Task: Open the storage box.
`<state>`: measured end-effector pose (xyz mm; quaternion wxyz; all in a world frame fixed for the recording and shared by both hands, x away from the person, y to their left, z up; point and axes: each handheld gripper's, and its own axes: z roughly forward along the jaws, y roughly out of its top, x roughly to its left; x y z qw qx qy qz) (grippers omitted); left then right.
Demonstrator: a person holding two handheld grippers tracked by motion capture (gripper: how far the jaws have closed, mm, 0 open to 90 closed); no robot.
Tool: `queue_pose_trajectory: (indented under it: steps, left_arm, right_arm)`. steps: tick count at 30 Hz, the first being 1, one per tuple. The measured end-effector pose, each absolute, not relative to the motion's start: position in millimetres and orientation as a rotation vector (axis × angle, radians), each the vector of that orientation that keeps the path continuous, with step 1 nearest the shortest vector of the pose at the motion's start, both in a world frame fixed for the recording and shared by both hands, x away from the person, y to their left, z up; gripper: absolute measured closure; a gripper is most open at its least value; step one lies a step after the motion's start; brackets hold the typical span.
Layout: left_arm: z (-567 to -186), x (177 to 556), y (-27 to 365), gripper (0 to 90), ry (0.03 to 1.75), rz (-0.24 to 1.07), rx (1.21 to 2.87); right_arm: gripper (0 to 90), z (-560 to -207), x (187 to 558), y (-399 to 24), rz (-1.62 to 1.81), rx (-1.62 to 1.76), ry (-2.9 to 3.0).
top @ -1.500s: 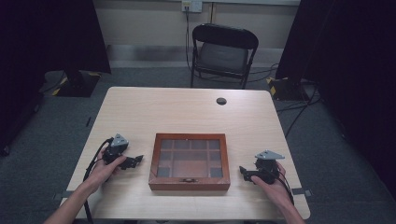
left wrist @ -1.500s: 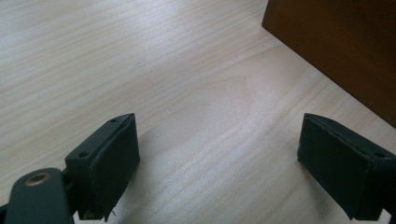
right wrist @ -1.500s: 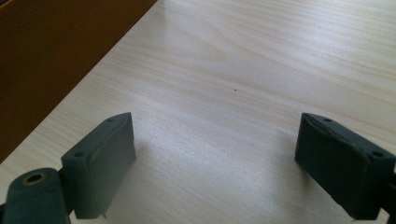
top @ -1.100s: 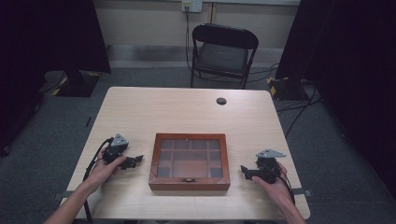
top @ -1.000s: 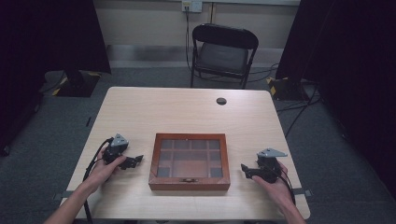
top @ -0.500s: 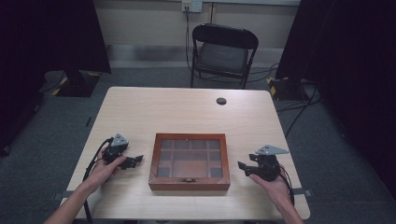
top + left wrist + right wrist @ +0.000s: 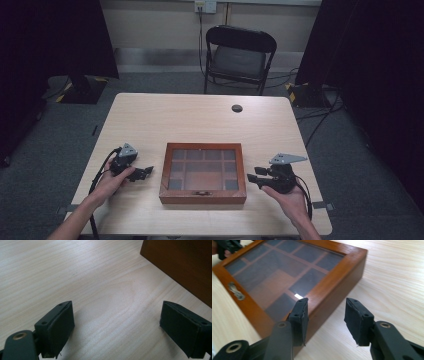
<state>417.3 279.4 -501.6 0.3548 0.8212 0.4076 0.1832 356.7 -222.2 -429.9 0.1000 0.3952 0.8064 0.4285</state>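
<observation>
Right gripper [image 7: 325, 320], jaws half-open after closing, empty, poised above glass-lidded brown wooden compartment box [image 7: 287, 282]; best lowered squarely astride lid's near edge before squeezing.

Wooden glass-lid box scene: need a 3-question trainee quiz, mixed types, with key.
1. True or false: the brown wooden box with a gridded glass lid has its lid closed.
2. Which claw is nearer the box's side wall: A) the left claw, B) the right claw, C) both touch it?
3. What small item lies on the pale wooden table near its far edge?

Key
1. True. The lid lies flat, with its metal clasp at the front.
2. B. In the right gripper view its jaws, which have just been closing, are empty and straddle the box's edge line without touching.
3. A small round black disc.
</observation>
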Motion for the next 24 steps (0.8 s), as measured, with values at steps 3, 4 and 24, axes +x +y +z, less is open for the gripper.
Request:
queue_pose_trajectory:
  steps: [3,4,24]
  left_arm:
    - [-501.4,417.4,279.6,11.6,1.051,0.474,2.126]
    - [-501.5,417.3,279.6,11.6,1.052,0.472,2.126]
    - [-501.6,417.6,279.3,11.2,1.053,0.471,2.124]
  right_arm:
    - [58.3,-426.7,355.4,-216.5,1.296,1.142,2.412]
    - [59.2,-425.2,355.3,-213.7,1.31,1.134,2.422]
    - [71.2,-411.3,356.0,-143.8,1.411,0.897,2.604]
